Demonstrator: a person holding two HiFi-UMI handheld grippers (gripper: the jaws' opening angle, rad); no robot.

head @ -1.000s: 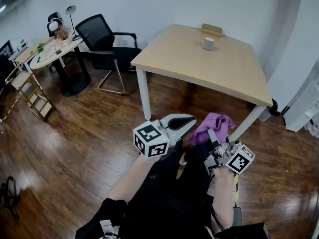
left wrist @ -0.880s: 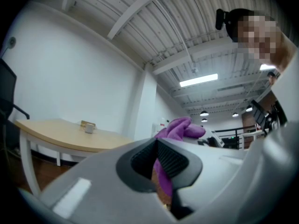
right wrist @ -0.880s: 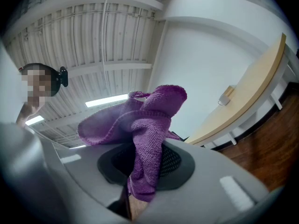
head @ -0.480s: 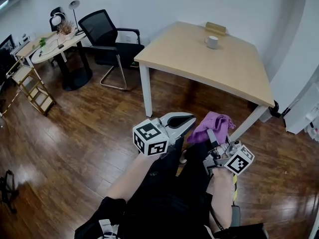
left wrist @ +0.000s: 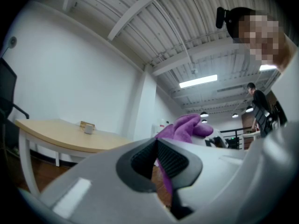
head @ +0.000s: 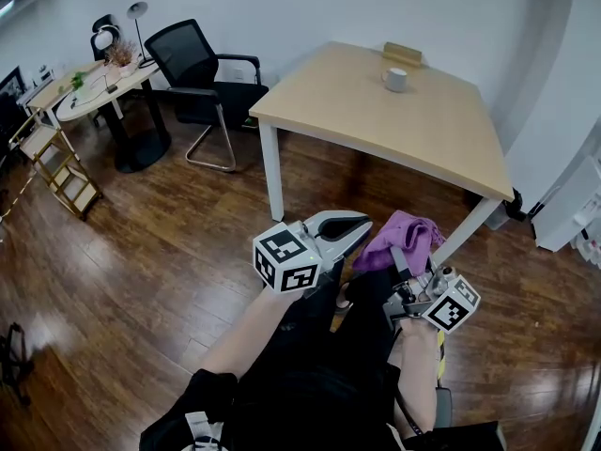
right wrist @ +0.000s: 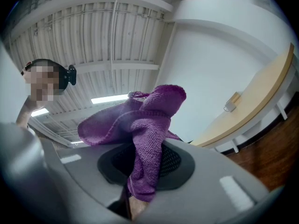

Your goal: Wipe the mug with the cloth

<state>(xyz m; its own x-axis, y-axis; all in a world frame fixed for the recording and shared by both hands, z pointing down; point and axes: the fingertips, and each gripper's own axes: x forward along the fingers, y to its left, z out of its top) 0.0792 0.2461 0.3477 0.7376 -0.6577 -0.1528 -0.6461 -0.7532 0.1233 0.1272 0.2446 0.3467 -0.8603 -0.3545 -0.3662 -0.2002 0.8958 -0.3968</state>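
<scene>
A white mug (head: 395,79) stands far off on the light wooden table (head: 376,125), beside a small wooden block (head: 402,54). The mug (left wrist: 88,129) and table show small in the left gripper view, and the mug (right wrist: 229,108) again in the right gripper view. My right gripper (head: 402,263) is shut on a purple cloth (head: 402,239), which bunches out above the jaws (right wrist: 149,120). My left gripper (head: 362,238) is held beside it with jaws shut and nothing between them (left wrist: 156,158). Both are held low in front of my body, well short of the table.
A black office chair (head: 197,69) stands left of the table, with a round desk (head: 89,87) and a wooden step rack (head: 56,167) further left. Dark wood floor (head: 169,242) lies between me and the table. A white wall (head: 554,120) rises at right.
The view has shifted slightly; the table and mug sit a touch lower and closer. Both grippers hold the same pose with the cloth still gripped.
</scene>
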